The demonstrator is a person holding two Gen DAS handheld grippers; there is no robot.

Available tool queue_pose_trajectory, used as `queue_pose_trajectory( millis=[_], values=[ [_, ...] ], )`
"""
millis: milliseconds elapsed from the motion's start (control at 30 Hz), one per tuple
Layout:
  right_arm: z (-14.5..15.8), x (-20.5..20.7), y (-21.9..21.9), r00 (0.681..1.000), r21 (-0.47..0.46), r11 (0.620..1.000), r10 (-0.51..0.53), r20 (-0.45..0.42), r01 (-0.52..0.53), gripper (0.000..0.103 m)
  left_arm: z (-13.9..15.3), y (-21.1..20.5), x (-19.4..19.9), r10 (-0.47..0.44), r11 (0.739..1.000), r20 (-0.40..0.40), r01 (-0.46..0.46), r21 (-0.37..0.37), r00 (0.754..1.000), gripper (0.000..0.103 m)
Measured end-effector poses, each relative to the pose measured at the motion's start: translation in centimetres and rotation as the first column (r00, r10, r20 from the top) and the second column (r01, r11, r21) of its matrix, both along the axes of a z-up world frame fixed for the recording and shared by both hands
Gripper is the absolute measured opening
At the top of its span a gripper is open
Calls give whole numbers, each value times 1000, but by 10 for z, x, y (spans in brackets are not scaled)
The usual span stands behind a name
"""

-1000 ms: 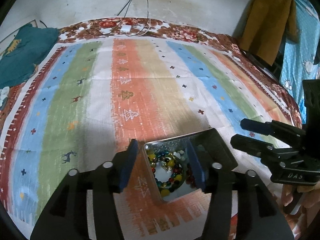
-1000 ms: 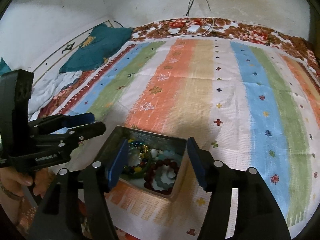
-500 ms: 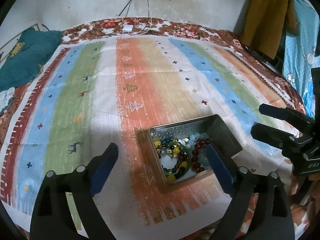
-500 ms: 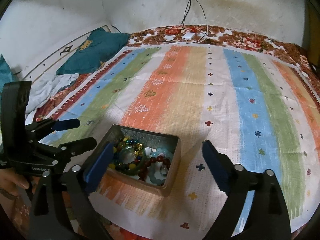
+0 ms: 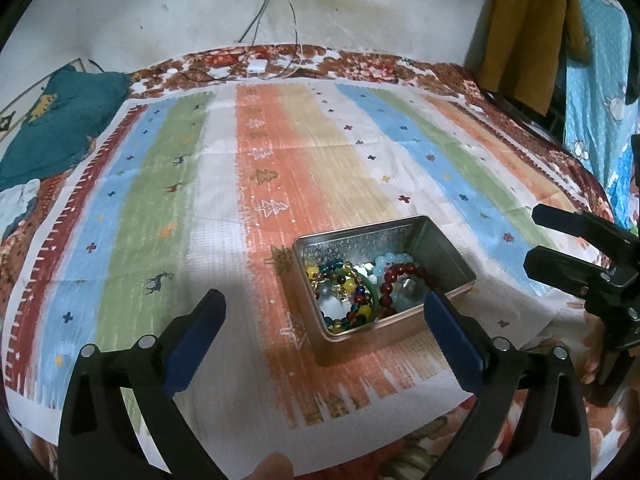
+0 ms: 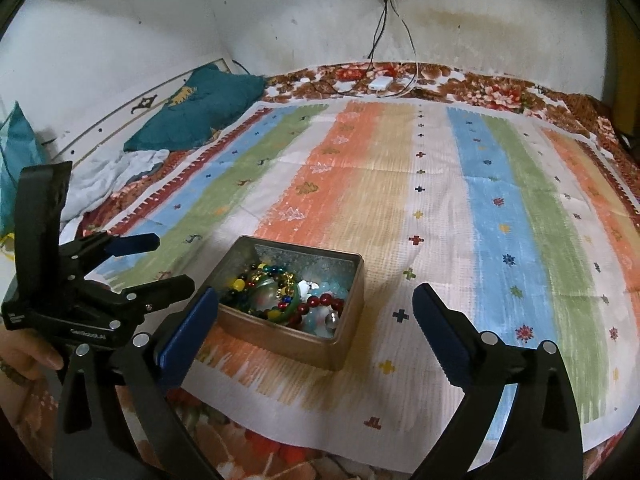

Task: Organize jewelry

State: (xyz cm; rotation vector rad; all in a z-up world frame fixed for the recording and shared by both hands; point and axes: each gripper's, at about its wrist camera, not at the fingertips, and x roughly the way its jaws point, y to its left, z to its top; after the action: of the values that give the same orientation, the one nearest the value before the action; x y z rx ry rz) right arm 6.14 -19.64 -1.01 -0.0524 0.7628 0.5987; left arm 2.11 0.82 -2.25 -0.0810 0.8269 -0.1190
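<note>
Bracelets fill the open metal tin [image 5: 440, 248], and it sits on the striped cloth [image 5: 160, 208] near the front edge: a multicoloured bead bracelet [image 5: 340, 300], a green bangle [image 5: 374, 296], a dark red bead bracelet [image 5: 400, 276] and a pale blue bead bracelet [image 5: 390, 258], all tangled together in one undivided compartment. Left gripper [image 5: 324, 316] hangs wide open, holding nothing, its right blue pad just beside the tin's near corner. Right gripper [image 6: 312, 308] is spread wide too, empty, its left pad close against the tin's near-left wall; whether it touches is hard to tell. Over on the left wrist view we get a mustard garment [image 5: 528, 28] hanging by a blue curtain, which the other camera cuts off. Right wrist view gives us the white crumpled cloth [image 6: 116, 172] beside the teal pillow [image 6: 200, 108]. A silvery round piece [image 6: 330, 320] in the tin's corner stays unclear.
</note>
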Motion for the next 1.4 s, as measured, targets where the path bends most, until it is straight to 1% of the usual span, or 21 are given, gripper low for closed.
queue_pose_trajectory(
  millis=[67,200,300,467,600,1033,1400],
  values=[
    [-1,-4,-1,1000,1,1000,-2,2,2,99,0,-1,-3,-4,1000,-1,4,-11,1000,97],
    [-1,-10,-1,1000,5,1000,5,7,-5,99,0,-3,-10,-3,1000,11,3,11,1000,97],
    [-1,-15,-1,1000,6,1000,12,13,-13,99,3,-4,-13,-8,1000,32,8,0,999,97],
    [1,-23,-2,999,15,1000,18,30,-19,99,7,-8,-14,-20,1000,67,19,16,998,97],
    [1,-24,-2,999,17,1000,19,32,-20,99,6,-10,-14,-24,999,67,22,23,997,97],
    [-3,-21,3,999,-3,1000,31,16,-31,99,6,-5,-14,4,1000,69,-5,12,998,97],
    [-7,-18,4,1000,-4,1000,27,1,-27,99,8,-10,-15,-19,999,84,16,37,996,97]
  ],
)
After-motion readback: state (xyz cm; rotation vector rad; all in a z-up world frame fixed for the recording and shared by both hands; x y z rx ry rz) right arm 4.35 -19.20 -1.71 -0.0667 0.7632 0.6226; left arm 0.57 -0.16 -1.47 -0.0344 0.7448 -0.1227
